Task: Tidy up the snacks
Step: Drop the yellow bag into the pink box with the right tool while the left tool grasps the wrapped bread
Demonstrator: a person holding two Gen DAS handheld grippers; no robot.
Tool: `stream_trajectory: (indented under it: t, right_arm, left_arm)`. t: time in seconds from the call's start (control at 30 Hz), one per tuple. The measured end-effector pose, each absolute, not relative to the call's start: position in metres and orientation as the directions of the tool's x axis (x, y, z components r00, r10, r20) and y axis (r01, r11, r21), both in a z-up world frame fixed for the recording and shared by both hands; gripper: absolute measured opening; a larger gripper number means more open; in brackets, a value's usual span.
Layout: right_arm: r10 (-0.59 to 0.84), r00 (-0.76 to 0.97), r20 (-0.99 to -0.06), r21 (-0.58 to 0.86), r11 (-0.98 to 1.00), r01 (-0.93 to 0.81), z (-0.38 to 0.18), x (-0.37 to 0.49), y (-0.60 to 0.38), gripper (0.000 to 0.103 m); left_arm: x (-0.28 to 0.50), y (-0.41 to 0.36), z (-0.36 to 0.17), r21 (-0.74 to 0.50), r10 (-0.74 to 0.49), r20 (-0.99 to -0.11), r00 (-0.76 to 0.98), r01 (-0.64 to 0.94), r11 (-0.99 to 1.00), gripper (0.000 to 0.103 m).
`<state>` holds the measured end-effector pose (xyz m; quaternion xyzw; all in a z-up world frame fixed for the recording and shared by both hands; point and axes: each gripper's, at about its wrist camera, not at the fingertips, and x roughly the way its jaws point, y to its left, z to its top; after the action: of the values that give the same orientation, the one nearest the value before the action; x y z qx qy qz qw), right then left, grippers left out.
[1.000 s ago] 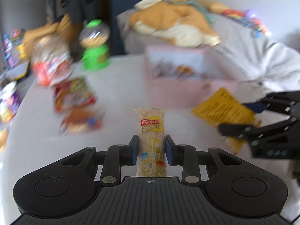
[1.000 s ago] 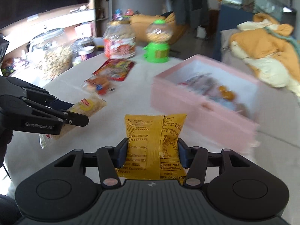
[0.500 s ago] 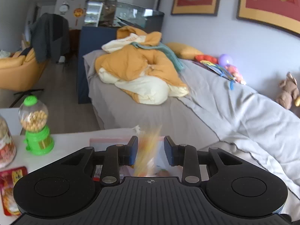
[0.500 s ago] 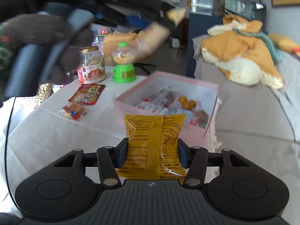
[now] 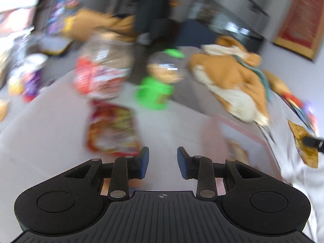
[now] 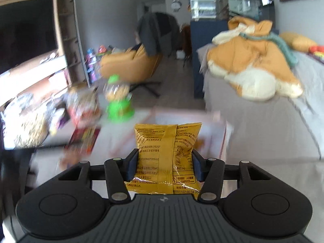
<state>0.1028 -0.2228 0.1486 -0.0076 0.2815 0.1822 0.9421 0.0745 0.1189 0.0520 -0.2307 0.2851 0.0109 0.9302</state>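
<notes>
My right gripper [image 6: 165,162] holds a yellow snack packet [image 6: 168,141] upright above the pink box [image 6: 225,139]. Its jaws are opening, with the pads still against the packet's sides. From the left wrist view the same yellow packet [image 5: 303,141] hangs at the far right beyond the pink box [image 5: 243,127]. My left gripper [image 5: 163,158] is open and empty over the white table. A red snack packet [image 5: 113,129] lies just ahead of its left finger. That view is blurred by motion.
A green candy dispenser [image 5: 156,93] and a red-labelled jar [image 5: 101,75] stand at the table's far side. Jars and packets crowd the left edge [image 6: 30,125]. A grey bed with an orange duvet [image 6: 251,66] lies past the box.
The pale long snack has left my left gripper, which swung from over the box back left toward the red packet. My right gripper rose with the yellow packet over the box.
</notes>
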Motion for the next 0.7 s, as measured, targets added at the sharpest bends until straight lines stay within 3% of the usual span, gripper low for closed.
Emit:
stream_trajectory:
  t: [0.07, 0.27, 0.5, 0.7]
  right_arm:
    - [0.296, 0.771, -0.564, 0.064, 0.946, -0.317, 0.165, 0.134, -0.213, 0.072]
    - [0.265, 0.759, -0.594, 0.06, 0.956, -0.287, 0.161, 0.157, -0.187, 0.078]
    - [0.391, 0.589, -0.707, 0.097, 0.879, -0.467, 0.109, 0.151, -0.108, 0.078]
    - [0.431, 0.549, -0.716, 0.098, 0.841, -0.533, 0.097, 0.141, -0.056, 0.078]
  left_arm:
    - [0.064, 0.143, 0.046, -0.425, -0.064, -0.55, 0.833, -0.213, 0.88, 0.035]
    - [0.038, 0.173, 0.03, -0.404, -0.051, -0.576, 0.816, -0.229, 0.886, 0.035]
    - [0.044, 0.175, 0.022, -0.407, -0.093, -0.563, 0.821, -0.178, 0.896, 0.035]
    - [0.07, 0.164, 0.021, -0.356, -0.092, -0.57, 0.817, -0.144, 0.923, 0.035]
